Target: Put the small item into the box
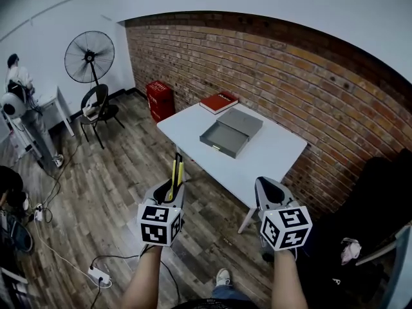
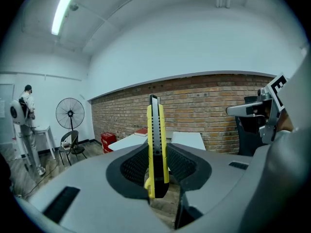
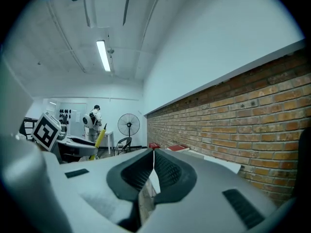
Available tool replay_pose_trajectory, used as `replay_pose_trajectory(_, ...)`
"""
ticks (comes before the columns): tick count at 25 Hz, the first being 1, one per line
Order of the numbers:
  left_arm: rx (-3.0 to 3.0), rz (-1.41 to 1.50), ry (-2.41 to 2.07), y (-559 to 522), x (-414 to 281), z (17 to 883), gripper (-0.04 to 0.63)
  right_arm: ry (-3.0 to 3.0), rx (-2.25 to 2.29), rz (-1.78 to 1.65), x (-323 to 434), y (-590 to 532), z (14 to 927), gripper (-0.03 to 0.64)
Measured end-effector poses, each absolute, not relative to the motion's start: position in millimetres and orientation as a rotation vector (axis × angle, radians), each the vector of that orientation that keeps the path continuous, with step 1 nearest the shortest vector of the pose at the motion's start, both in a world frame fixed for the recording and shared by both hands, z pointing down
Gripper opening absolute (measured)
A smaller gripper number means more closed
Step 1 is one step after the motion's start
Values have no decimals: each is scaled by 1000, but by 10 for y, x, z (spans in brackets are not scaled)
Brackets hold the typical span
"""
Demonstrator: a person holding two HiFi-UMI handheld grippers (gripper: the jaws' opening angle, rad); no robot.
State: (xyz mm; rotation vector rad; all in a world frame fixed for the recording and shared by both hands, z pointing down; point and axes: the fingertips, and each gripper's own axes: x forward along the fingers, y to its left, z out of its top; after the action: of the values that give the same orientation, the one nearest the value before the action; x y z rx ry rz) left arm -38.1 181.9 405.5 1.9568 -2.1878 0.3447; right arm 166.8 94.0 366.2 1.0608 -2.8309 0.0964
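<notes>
One utility knife [image 2: 154, 130] clamped in left hand-held gripper [image 2: 158, 154]; right hand-held gripper [image 3: 152, 165] closed, empty.

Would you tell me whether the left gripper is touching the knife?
Touching. In the left gripper view, the left gripper has its jaws pressed against both sides of the knife.

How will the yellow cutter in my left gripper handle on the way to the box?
Probably stiff: the cutter stands straight above the left gripper without sagging. Held near its lower end, the long free length may pivot if bumped. Slim and flat-sided, it should lie flat in the box rather than roll.
</notes>
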Motion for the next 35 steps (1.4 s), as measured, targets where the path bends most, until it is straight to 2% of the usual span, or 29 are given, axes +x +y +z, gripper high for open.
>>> replay_pose_trajectory(13, 1929, 358, -2193, 684, -342, 3965, 129, -2856, 994, 134, 1613, -190, 3623, 21)
replay_pose_trajectory(24, 1921, 377, -2194, 266, -322, 3985, 129, -2861, 955, 155, 1556, -571, 3704, 21)
replay_pose_trajectory(35, 1921, 373, -2203, -68, -603, 4050, 129, -2867, 954, 143, 1287, -919, 3755, 21)
